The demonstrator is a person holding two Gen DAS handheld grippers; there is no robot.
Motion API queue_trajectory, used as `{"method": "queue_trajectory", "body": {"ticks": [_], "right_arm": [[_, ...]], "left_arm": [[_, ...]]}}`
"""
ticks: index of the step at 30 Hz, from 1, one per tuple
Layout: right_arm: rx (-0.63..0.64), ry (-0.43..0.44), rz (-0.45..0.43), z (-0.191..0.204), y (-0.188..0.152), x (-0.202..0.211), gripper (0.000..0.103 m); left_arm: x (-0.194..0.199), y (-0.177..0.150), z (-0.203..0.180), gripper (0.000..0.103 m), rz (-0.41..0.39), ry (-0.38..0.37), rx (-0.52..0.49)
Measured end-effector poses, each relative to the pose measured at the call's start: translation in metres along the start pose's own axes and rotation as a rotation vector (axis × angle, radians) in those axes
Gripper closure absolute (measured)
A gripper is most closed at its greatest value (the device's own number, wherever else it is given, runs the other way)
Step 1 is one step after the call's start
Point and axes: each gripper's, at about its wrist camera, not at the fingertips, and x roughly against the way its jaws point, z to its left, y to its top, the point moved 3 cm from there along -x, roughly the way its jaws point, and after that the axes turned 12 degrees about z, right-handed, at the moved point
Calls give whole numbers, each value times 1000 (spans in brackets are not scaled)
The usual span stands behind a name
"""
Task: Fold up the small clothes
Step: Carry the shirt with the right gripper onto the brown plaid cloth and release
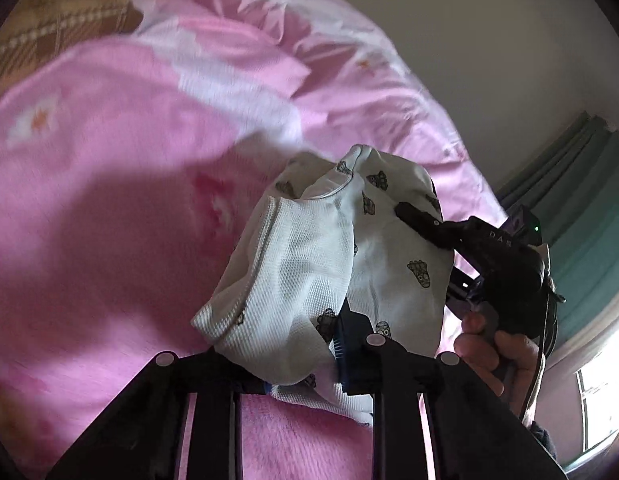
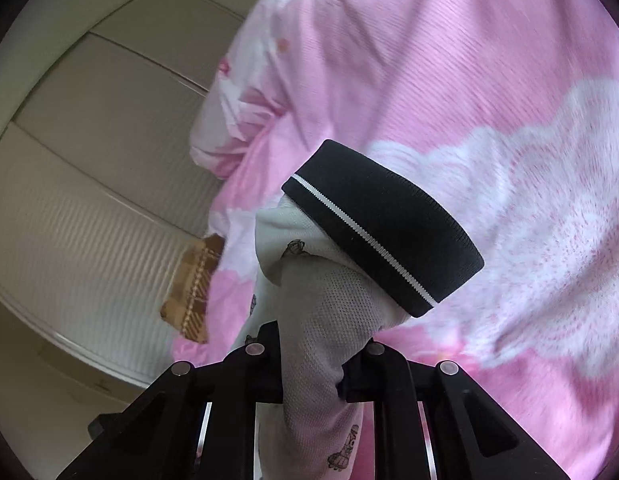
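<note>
both tools (image 1: 309,364) (image 2: 311,364) clamp white underwear (image 1: 293,264) above pink bedding (image 1: 109,200)

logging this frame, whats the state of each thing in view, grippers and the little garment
left gripper: shut on the white garment
right gripper: shut on the white garment
white garment: bunched, held up off the bed between both grippers
black waistband: doubled over, hanging free
pink bedspread: rumpled, lying under the garment

Home bedroom: bed w/ pink floral duvet (image 1: 109,200), brown plaid sheet (image 1: 57,20) under it, white closet doors (image 2: 101,128), teal curtain (image 1: 581,200) by bright window (image 1: 601,400).
</note>
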Motion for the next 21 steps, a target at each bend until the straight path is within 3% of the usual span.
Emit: {"method": "queue_trajectory", "body": {"ticks": [8,13,21], "right_arm": [[102,32,-21,104,9,-16,85],[156,95,4,186,22,-76,85],[222,255,39,308,64,-193,85]], "left_arm": [[92,45,20,80,-75,14,-42],[156,86,68,80,-126,58,-19],[261,188,152,80,-247,158,-1]]}}
